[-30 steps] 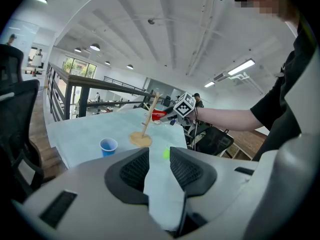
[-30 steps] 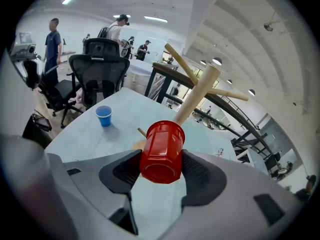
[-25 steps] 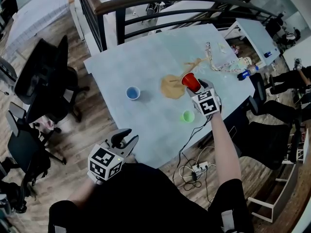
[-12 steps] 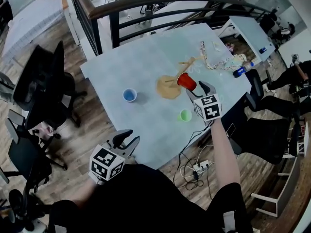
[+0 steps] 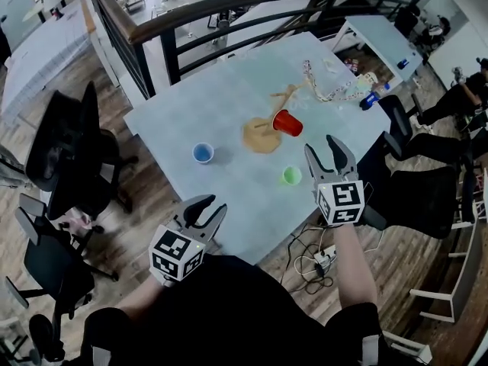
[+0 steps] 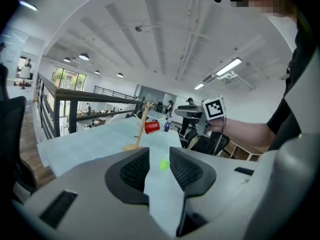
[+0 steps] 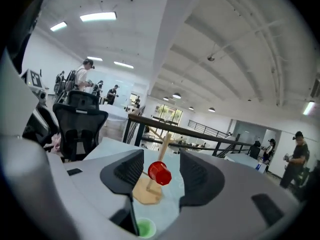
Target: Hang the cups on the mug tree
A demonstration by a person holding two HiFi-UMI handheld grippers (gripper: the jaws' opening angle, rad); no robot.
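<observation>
A wooden mug tree (image 5: 261,133) stands mid-table, and a red cup (image 5: 287,122) hangs tilted on one of its pegs. On the table top rest a blue cup (image 5: 202,153) and a green cup (image 5: 291,175). My right gripper (image 5: 322,149) hovers near the table's front edge, beside the green cup and apart from the red one. It is open with nothing between its jaws, which have just been closing a little. In the right gripper view the red cup (image 7: 160,173) shows far ahead between the jaws. My left gripper (image 5: 204,208) stands open and empty off the table's near corner.
The pale blue table (image 5: 191,97) carries cords, small clutter and a bottle (image 5: 371,101) at its far right. A dark railing (image 5: 229,10) runs behind it. Black office chairs (image 5: 69,151) stand to the left. A power strip (image 5: 324,256) and cables lie on the floor.
My right gripper let go of the red cup and drew back toward me, rising; the cup stays hanging on the tree. The left gripper rose slightly.
</observation>
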